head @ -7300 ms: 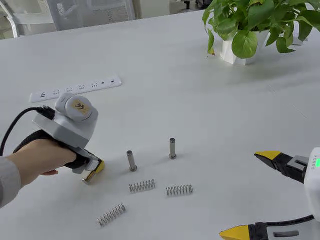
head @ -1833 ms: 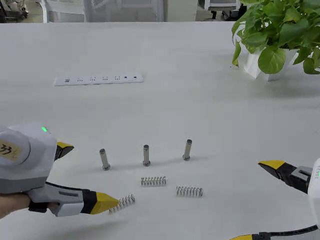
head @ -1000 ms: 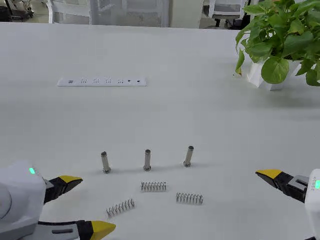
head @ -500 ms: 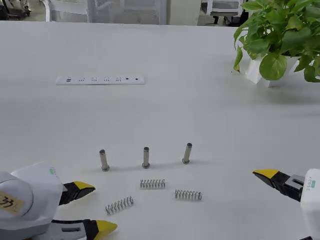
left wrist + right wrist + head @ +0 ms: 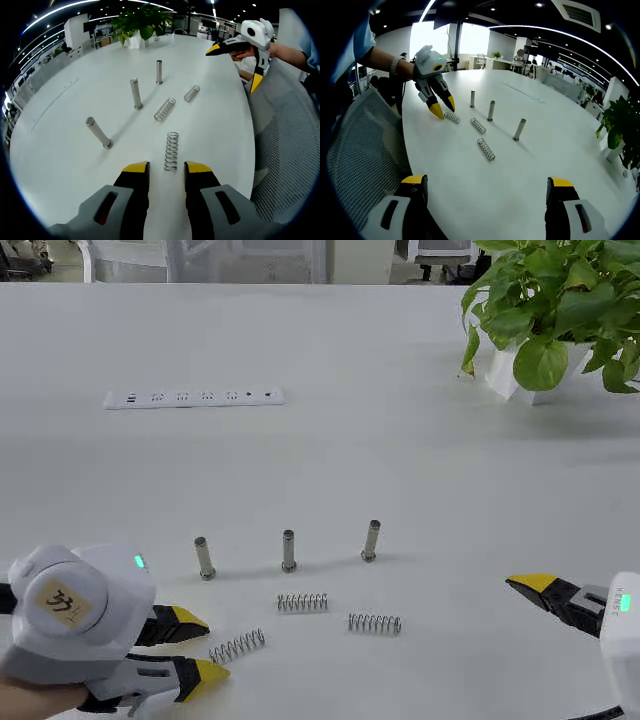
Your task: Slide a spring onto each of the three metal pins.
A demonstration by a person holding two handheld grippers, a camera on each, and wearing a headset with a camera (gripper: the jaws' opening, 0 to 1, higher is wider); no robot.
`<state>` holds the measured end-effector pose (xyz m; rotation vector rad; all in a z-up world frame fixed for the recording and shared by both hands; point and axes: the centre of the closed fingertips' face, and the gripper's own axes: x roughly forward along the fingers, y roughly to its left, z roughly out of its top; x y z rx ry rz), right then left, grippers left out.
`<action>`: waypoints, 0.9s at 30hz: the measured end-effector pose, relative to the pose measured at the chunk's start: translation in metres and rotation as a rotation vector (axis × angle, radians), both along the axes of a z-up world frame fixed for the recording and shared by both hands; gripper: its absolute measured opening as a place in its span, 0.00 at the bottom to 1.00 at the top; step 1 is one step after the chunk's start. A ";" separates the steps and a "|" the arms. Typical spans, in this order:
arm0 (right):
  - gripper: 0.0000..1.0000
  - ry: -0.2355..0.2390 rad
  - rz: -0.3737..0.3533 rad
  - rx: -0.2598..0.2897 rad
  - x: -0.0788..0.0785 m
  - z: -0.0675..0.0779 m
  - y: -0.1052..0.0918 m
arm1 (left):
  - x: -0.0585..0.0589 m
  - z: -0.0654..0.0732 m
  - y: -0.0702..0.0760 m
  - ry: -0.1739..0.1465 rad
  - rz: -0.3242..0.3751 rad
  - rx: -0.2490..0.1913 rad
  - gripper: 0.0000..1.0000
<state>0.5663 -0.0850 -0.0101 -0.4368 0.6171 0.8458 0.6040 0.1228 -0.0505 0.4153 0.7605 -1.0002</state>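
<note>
Three metal pins stand upright in a row: left [image 5: 204, 558], middle [image 5: 288, 551], right [image 5: 371, 540]. In front of them three springs lie flat: left [image 5: 237, 646], middle [image 5: 302, 602], right [image 5: 374, 623]. My left gripper [image 5: 214, 648] is open with a narrow gap, its yellow tips just left of the left spring. In the left gripper view that spring [image 5: 171, 150] lies just ahead of the left gripper [image 5: 166, 168], not between the jaws. My right gripper [image 5: 487, 182] is wide open and holds nothing, well right of the springs; its upper finger [image 5: 545, 592] shows at the right edge.
A white power strip [image 5: 193, 397] lies at the back left of the white table [image 5: 400, 430]. A potted green plant [image 5: 545, 310] stands at the back right. Mesh chairs sit close to the table's near edge [image 5: 280, 150].
The left gripper has moved right and forward to the left spring, and its jaws have narrowed. Pins and springs have not moved; the right gripper stays about where it was.
</note>
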 end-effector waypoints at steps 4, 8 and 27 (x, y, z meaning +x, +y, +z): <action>0.98 0.000 -0.002 0.001 0.000 -0.001 0.000 | 0.000 -0.002 0.000 0.018 -0.017 0.029 0.22; 0.98 0.001 -0.003 -0.001 -0.001 -0.001 0.000 | 0.001 -0.003 -0.002 0.032 -0.026 0.052 0.20; 0.97 0.005 -0.003 0.007 -0.003 -0.003 0.003 | -0.001 -0.005 -0.005 0.050 -0.081 0.190 0.10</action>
